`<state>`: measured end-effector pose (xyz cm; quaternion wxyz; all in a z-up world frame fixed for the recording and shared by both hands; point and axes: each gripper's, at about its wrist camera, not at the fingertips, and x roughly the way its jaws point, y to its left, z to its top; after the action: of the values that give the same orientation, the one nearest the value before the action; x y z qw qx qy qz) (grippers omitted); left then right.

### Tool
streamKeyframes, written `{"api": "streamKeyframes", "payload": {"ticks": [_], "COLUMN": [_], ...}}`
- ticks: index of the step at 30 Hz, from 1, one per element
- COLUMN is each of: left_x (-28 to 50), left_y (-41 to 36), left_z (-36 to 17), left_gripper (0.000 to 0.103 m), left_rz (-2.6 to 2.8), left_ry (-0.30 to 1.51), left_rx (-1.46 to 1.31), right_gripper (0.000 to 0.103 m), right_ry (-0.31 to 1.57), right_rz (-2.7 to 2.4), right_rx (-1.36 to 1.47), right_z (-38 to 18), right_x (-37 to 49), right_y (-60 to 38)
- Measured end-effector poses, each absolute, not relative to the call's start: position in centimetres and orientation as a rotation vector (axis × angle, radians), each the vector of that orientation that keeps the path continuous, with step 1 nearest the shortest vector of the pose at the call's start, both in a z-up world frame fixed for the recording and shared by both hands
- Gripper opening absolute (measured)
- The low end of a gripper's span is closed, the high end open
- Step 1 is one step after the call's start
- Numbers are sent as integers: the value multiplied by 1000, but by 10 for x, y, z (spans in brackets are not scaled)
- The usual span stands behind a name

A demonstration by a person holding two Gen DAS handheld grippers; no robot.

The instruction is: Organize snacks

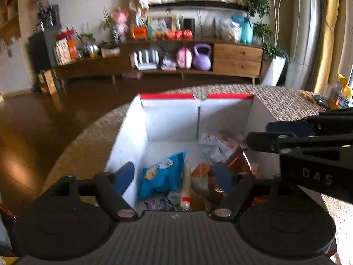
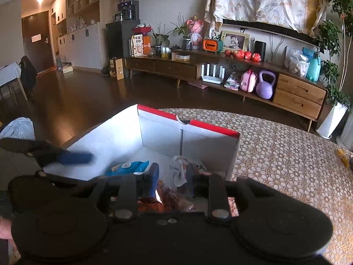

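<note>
A white cardboard box (image 1: 130, 132) with a red rim stands on the table. In it lie a blue chip bag (image 1: 158, 176), a white sausage stick (image 1: 186, 185), a crumpled white wrapper (image 1: 215, 146), an orange-brown packet (image 1: 241, 161) and a purple packet (image 1: 156, 204). My left gripper (image 1: 174, 174) hangs over the box's near left part, open wide, with nothing between its pads. My right gripper (image 2: 171, 176) reaches in from the right with a narrow gap between its fingers. The orange-brown packet (image 2: 174, 198) lies under that gap, and the pads do not press on it.
A cloth with a floral pattern (image 2: 286, 154) covers the table around the box. A glass and some packets (image 1: 331, 98) stand at the table's far right. A yellow item (image 2: 343, 154) lies near the right edge. Left of the box the table ends and the dark floor begins.
</note>
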<state>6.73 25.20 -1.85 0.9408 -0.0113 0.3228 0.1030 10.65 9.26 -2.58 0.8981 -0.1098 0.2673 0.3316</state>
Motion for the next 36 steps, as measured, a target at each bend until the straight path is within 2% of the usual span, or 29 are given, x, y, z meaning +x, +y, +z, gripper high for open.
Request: {"api": "streamKeyframes", "payload": {"ticks": [3, 6, 11, 13, 16, 20, 22, 25, 28, 30, 36], "left_x": [62, 54, 39, 32, 21, 7, 0, -13, -27, -36, -59], "left_y": [249, 244, 237, 233, 228, 219, 213, 205, 197, 193, 184], "left_z": [-16, -13, -8, -5, -2, 2, 5, 9, 14, 17, 22], "left_gripper": [80, 81, 83, 87, 88, 88, 89, 103, 103, 103, 103], "left_rz": [202, 210, 211, 215, 217, 216, 218, 229, 233, 237, 258], "left_ry": [660, 656, 654, 648, 638, 633, 626, 599, 577, 569, 546], "left_rx": [-27, -22, -21, -22, -31, -36, -26, -17, -6, -11, -26], "right_gripper": [27, 32, 55, 67, 82, 83, 87, 93, 96, 101, 103], "right_ry": [545, 533, 506, 494, 475, 467, 464, 460, 462, 461, 456], "right_rz": [685, 683, 687, 687, 684, 691, 691, 684, 688, 684, 699], "right_rx": [-224, -233, -223, -219, -199, -188, -186, -171, -155, -146, -122], "right_z": [-22, -19, -12, -9, -4, 2, 4, 7, 9, 11, 15], "right_x": [101, 93, 77, 70, 59, 46, 40, 30, 20, 13, -6], "right_y": [88, 83, 73, 68, 59, 49, 45, 36, 28, 23, 5]}}
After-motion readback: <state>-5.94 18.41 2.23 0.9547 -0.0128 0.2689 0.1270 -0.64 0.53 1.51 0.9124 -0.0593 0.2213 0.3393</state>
